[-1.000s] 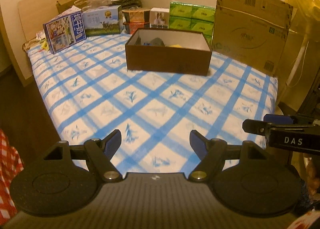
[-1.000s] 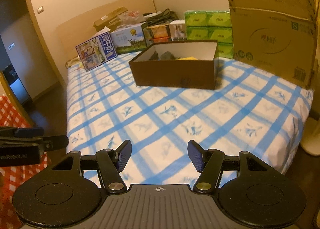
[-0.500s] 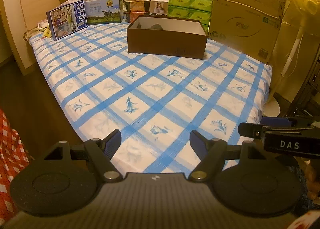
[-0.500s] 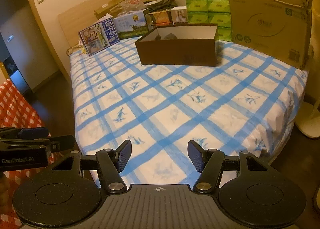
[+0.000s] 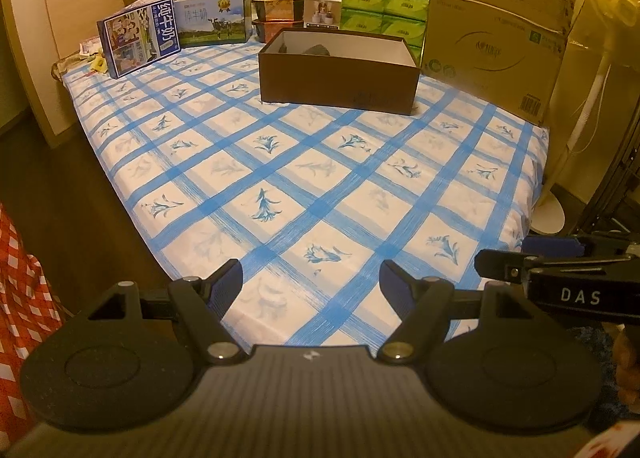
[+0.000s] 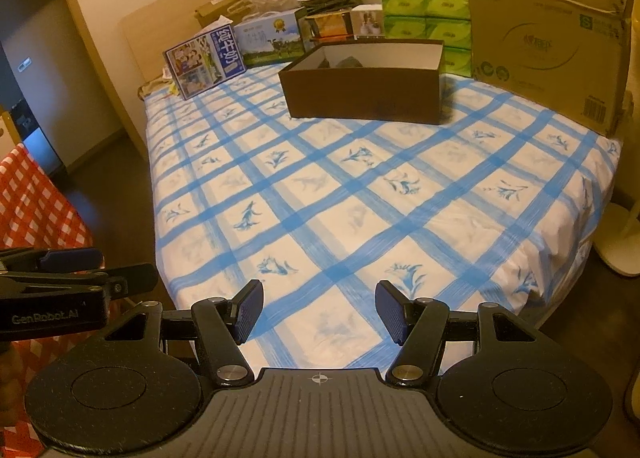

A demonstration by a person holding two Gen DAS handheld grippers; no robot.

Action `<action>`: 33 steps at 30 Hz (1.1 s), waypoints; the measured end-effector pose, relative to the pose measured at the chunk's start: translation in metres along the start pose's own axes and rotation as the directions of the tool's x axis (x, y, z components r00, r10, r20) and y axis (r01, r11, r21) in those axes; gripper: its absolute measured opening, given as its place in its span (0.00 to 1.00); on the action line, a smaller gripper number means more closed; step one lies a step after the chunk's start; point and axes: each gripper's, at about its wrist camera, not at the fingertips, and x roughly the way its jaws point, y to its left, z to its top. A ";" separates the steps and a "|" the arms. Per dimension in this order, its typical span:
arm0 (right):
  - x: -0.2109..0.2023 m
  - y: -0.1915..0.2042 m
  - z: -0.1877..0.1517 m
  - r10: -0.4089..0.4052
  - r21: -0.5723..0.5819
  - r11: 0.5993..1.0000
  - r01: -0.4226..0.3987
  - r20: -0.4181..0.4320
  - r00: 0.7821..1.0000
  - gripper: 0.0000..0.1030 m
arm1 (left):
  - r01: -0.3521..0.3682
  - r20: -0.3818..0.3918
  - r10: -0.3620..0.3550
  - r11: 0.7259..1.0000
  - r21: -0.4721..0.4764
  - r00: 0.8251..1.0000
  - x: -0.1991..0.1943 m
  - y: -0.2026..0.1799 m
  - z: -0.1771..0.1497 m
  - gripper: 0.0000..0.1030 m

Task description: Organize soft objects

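Note:
A brown open box [image 5: 338, 77] [image 6: 362, 91] stands on the far half of the bed; a grey soft thing [image 5: 318, 51] [image 6: 350, 62] shows over its rim, the rest of its inside is hidden. My left gripper [image 5: 311, 280] hangs open over the near edge of the bed with nothing between its fingers. My right gripper [image 6: 319, 308] is also open and holds nothing, over the same near edge. Each gripper appears at the side of the other's view: the right one [image 5: 560, 282] and the left one [image 6: 64, 282].
The bed has a blue-checked sheet [image 5: 320, 177]. Along its far end stand milk cartons [image 5: 138, 39], green tissue packs [image 5: 380, 15] and a large cardboard box [image 5: 496, 33]. A red-checked cloth [image 6: 36, 201] lies left of the bed, a white fan base [image 6: 618, 242] to the right.
Both grippers have drawn back from the box toward the bed's near edge, so the box looks farther off and more sheet shows. Neither gripper's opening has changed.

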 end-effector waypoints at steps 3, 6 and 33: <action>0.000 -0.001 0.000 0.002 0.001 1.000 -0.002 0.001 1.000 0.60 | -0.002 -0.001 0.002 1.000 0.001 1.000 0.000 0.000 0.000 0.71; 0.000 -0.001 0.001 0.000 0.002 1.000 0.000 0.001 1.000 0.60 | -0.005 -0.006 0.005 1.000 0.004 1.000 0.004 -0.002 0.000 0.71; 0.000 -0.002 0.001 0.000 0.003 1.000 0.000 0.001 1.000 0.60 | -0.003 -0.006 0.003 1.000 0.008 1.000 0.009 -0.006 -0.001 0.71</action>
